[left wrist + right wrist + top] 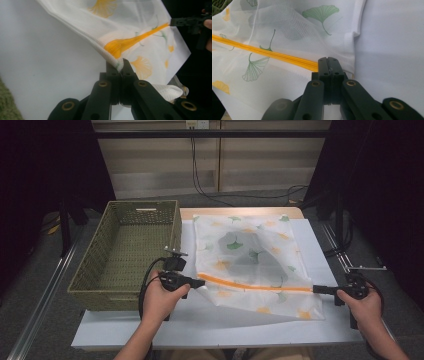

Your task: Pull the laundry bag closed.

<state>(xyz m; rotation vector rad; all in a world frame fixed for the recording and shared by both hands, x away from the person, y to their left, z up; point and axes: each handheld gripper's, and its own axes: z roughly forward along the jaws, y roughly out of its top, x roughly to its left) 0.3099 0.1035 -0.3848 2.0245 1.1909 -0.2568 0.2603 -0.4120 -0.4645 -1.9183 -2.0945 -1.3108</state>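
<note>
Mesh bag [250, 260] lies mid-table, its orange zip [255, 285] running left-right parallel to the near edge, stretched between left gripper [200, 283] and right gripper [317, 289], each clamped on one zip end, basket [127, 255] leftward.

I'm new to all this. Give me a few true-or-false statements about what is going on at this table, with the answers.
1. Both grippers, left gripper and right gripper, are clamped on the mesh bag. True.
2. The mesh bag lies inside the woven basket. False: it lies on the white table, beside the basket.
3. Each gripper holds one end of the orange zipper band. True.
4. The bag is printed with blue stars. False: green and yellow leaves.
</note>
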